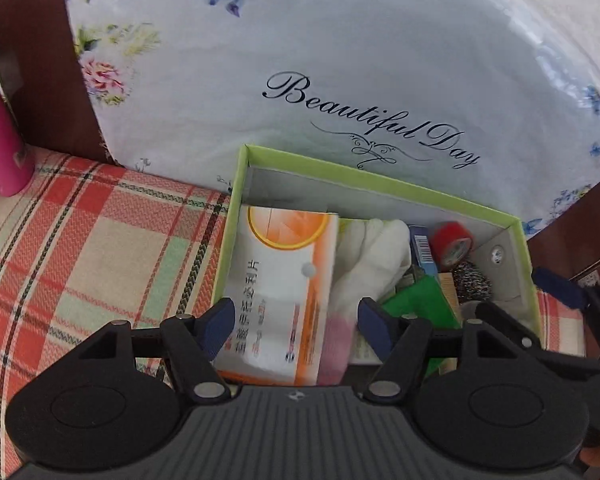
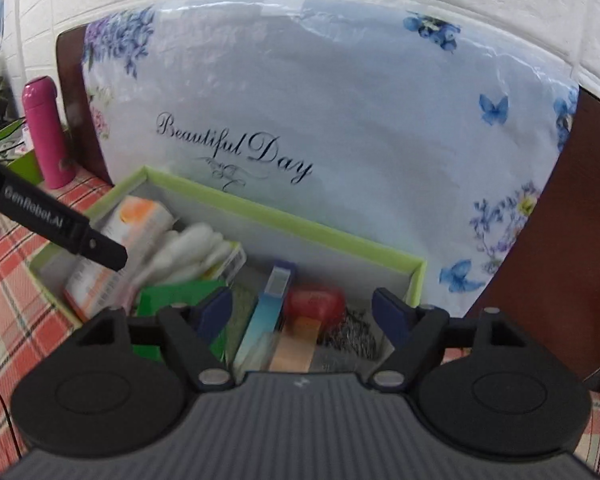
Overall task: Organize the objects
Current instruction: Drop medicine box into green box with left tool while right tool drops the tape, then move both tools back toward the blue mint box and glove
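A green-rimmed box (image 1: 380,184) sits on a plaid cloth (image 1: 80,240), against a floral "Beautiful Day" pillow (image 1: 340,60). The left tongs (image 1: 296,326) gape wide and empty over the box's left end, with an orange-and-white medicine carton (image 1: 284,280) lying between and beneath their tips, white cotton gloves (image 1: 372,256) just beside it. The right tongs (image 2: 302,316) also stand wide, empty, over the box's right end, above a red tape roll (image 2: 316,302), a blue carton (image 2: 270,300) and a steel scourer (image 2: 352,332). A pink bottle (image 2: 46,132) stands left of the box.

Medicine box (image 1: 284,292) lower end hidden behind left gripper (image 1: 296,326); red tape roll (image 2: 315,302) blurred.
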Demonstrator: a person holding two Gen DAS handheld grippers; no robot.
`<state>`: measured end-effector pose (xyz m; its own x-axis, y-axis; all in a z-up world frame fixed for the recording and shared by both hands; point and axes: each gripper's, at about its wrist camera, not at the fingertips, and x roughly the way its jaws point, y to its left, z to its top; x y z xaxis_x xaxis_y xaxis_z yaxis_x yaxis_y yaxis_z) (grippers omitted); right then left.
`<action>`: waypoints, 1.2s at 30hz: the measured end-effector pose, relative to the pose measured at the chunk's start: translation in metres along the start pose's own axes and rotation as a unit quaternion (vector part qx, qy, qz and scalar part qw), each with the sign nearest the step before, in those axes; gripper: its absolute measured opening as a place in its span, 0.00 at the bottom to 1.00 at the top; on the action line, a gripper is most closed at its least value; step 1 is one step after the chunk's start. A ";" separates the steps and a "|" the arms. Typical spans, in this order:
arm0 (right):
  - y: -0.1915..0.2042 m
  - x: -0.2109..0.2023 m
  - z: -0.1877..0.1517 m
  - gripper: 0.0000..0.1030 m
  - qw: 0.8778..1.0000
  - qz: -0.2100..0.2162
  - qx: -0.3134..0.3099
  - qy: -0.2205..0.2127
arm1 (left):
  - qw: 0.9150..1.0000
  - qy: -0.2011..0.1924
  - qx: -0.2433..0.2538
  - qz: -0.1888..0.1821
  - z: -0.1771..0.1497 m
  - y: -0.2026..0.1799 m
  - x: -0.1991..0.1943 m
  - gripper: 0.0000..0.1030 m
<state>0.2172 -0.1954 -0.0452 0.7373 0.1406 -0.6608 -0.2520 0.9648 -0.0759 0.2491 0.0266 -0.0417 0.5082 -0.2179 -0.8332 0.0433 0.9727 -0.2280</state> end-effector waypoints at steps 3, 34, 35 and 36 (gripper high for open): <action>0.004 -0.024 -0.017 0.76 1.000 -0.002 0.013 -0.022 | 1.000 -0.022 0.004 -0.001 -0.014 -0.002 -0.023 0.70; 0.049 -0.178 -0.120 0.94 0.995 0.007 0.093 0.018 | 0.999 0.018 0.024 0.031 -0.146 -0.025 -0.102 0.71; 0.049 -0.180 -0.123 0.94 0.995 0.006 0.095 0.019 | 0.999 0.019 0.026 0.032 -0.149 -0.025 -0.102 0.71; 0.049 -0.182 -0.125 0.94 0.995 0.005 0.097 0.020 | 0.999 0.022 0.028 0.032 -0.153 -0.024 -0.102 0.71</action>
<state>-0.0074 -0.2015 -0.0220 0.7095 0.1450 -0.6897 -0.1310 0.9887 0.0731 0.0650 0.0133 -0.0281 0.4732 -0.1577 -0.8667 0.0600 0.9873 -0.1469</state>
